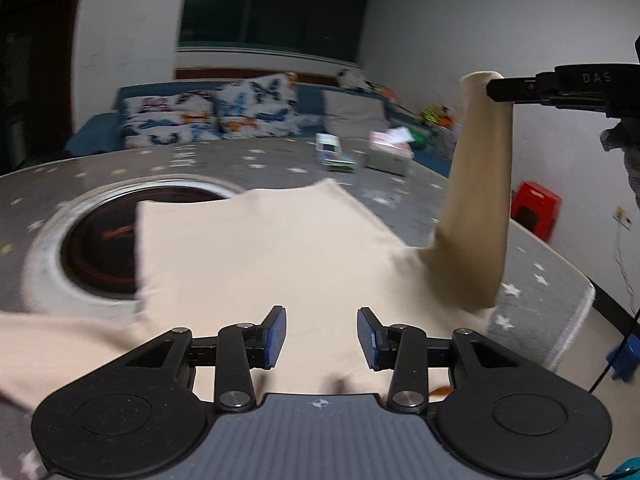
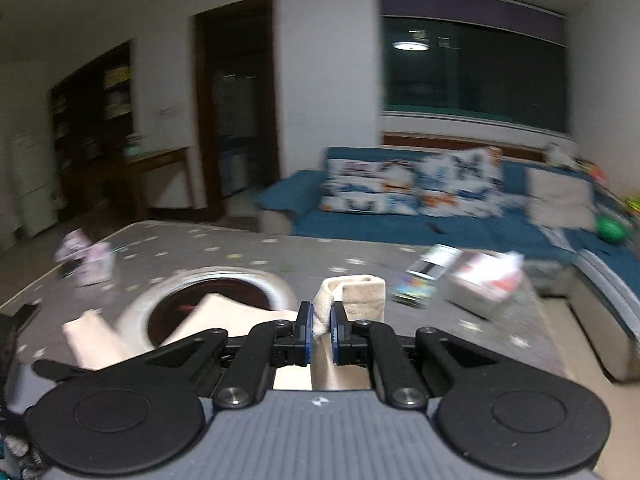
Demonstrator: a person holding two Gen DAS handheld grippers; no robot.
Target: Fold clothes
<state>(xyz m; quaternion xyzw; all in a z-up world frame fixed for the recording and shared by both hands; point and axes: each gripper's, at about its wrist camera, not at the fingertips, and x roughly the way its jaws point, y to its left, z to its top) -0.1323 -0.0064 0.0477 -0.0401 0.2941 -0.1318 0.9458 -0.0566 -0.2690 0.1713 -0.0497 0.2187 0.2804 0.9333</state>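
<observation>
Between the right gripper's (image 2: 321, 330) clenched jaws sits the cuff of the beige garment (image 1: 260, 264), its sleeve hanging down. Ahead of the left gripper's (image 1: 322, 336) released, empty jaws, the body lies spread on the star-patterned desk (image 1: 160, 164).
</observation>
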